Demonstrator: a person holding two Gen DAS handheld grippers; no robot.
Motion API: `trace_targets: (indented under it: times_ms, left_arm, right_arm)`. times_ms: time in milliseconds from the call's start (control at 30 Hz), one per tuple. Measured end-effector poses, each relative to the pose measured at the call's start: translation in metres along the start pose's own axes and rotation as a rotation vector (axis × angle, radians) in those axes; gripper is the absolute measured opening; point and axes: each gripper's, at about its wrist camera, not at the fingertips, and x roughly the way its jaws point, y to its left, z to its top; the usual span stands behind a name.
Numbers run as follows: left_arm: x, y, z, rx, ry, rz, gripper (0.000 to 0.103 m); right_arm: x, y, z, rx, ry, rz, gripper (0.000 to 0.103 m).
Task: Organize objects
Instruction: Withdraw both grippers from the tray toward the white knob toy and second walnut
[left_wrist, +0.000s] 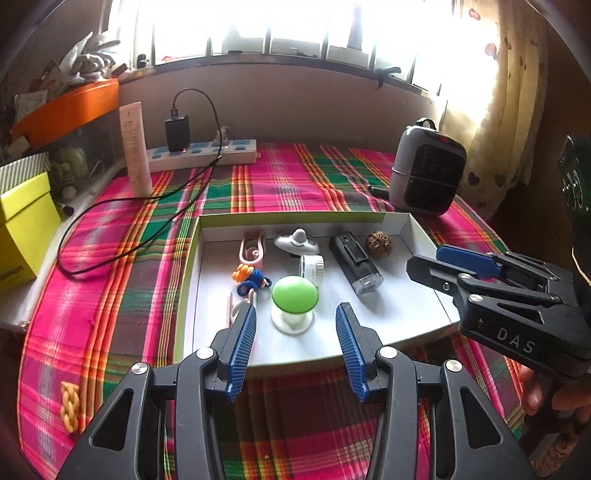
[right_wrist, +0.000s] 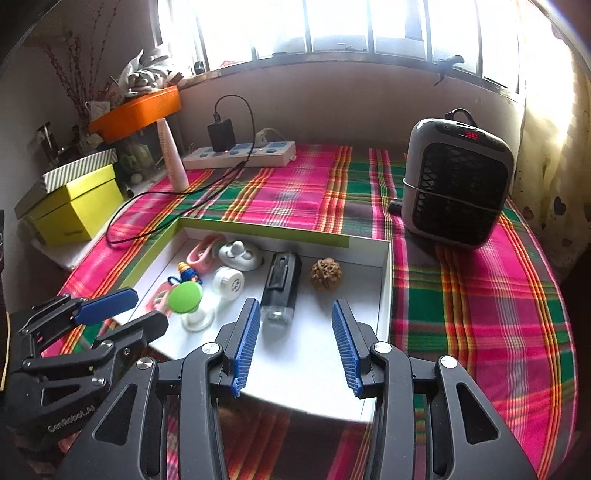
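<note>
A flat box (left_wrist: 421, 236) with white insides and a lime-green rim sits on a bright pink, green and orange checked cloth (left_wrist: 288, 177). Lots of small things lie inside the box. Near the front is a toy with a round green top (left_wrist: 294, 292) on a white foot, standing up like a mushroom. Just behind it lies a little clear jar with a white lid (left_wrist: 312, 270), on its side. To the right is a black tube-shaped gadget with a see-through end (left_wrist: 355, 263), lying long-ways, and beside that is a brown bumpy walnut (left_wrist: 378, 242). At the back is a white and grey toy with a rounded bump on top (left_wrist: 296, 240). On the left are a pink clip (left_wrist: 252, 251) and a blue and orange knitted charm (left_wrist: 251, 279). A yellow braided knot (left_wrist: 69, 405) lies alone on the cloth, well apart from the box. The left gripper (left_wrist: 295, 321) is over the near edge of the box, its blue pads wide apart and holding nothing. The right gripper (right_wrist: 295, 317) is also spread wide and empty, over the front of the box.
</note>
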Motion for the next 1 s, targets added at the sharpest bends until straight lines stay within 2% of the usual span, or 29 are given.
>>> trace_targets:
  times_ms: [400, 633, 1000]
  left_arm:
    - [-0.017, -0.006, -0.022, 0.001, 0.007, -0.049, 0.044]
    - [-0.010, -0.017, -0.031, 0.012, 0.039, -0.093, 0.044]
    - [0.000, -0.028, -0.038, 0.017, 0.069, -0.099, 0.044]
  right_arm:
    - [-0.023, 0.005, -0.028, 0.011, -0.018, 0.009, 0.042]
    - [-0.030, 0.000, -0.043, 0.039, -0.014, 0.007, 0.042]
    - [-0.031, -0.008, -0.058, 0.069, 0.008, 0.005, 0.042]
